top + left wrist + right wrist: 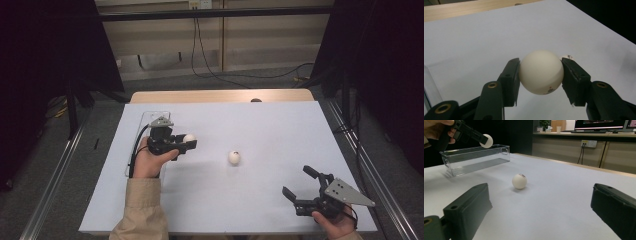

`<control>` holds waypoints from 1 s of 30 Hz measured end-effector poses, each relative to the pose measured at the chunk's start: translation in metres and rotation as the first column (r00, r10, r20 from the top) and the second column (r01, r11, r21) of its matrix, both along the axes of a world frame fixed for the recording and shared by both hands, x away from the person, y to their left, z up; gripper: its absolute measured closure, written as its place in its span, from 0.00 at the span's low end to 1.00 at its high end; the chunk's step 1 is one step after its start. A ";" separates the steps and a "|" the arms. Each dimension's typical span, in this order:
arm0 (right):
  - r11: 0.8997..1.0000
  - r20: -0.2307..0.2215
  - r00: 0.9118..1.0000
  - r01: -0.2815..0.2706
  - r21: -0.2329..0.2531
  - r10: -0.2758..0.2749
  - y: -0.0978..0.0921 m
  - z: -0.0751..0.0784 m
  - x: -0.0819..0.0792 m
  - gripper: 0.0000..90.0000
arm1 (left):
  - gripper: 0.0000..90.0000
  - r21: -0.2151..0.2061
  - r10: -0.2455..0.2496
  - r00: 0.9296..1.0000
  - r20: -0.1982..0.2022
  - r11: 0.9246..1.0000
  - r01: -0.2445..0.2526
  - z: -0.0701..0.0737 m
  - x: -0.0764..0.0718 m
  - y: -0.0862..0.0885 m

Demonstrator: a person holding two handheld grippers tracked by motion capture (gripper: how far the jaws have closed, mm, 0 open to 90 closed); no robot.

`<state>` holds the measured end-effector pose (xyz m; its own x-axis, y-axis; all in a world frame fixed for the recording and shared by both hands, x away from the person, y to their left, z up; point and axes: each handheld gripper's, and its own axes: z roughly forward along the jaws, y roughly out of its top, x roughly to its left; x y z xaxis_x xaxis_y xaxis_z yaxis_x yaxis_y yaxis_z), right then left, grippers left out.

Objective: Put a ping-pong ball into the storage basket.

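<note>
Item: white ball, smooth, round, small printed mark near its underside; held off the table between the two black jaws of the left gripper, which is closed on it at about its widest line. Position: above the left half of the white tabletop, just beside the clear plastic bin that lies along the left edge, and in the right gripper view seen over that bin's near rim. Risk, as a judgement: contact is only two narrow flat pads on a hard curved surface, so a tilt or a slight easing of the squeeze could let the ball squirt out, bounce and roll toward a table edge; released off-centre, it could strike the bin's rim and land outside. Second item: a second white ball, loose near the tabletop's centre, well apart from both grippers, liable to roll if nudged. Right gripper: jaws spread wide, holding nothing, near the front right corner, facing the loose ball.
</note>
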<state>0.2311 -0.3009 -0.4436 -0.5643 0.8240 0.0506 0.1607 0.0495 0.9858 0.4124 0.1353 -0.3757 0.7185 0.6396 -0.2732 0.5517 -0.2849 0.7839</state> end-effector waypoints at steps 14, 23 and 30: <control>1.000 0.000 1.000 0.000 0.000 0.000 0.000 0.000 0.000 0.02 | 0.57 -0.001 0.024 1.000 0.008 1.000 -0.024 0.002 0.000 0.010; 1.000 0.000 1.000 0.000 0.000 0.000 0.000 0.000 0.000 0.02 | 0.57 0.002 0.045 0.999 0.026 0.999 -0.045 0.004 0.001 0.018; 1.000 0.000 1.000 0.002 0.000 -0.002 0.000 0.000 0.000 0.02 | 0.57 0.011 0.060 0.998 0.032 0.998 -0.061 0.004 0.001 0.022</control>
<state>0.2313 -0.3005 -0.4438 -0.5626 0.8251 0.0508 0.1612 0.0492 0.9857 0.4134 0.1570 -0.3718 0.6866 0.6852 -0.2431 0.5432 -0.2611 0.7980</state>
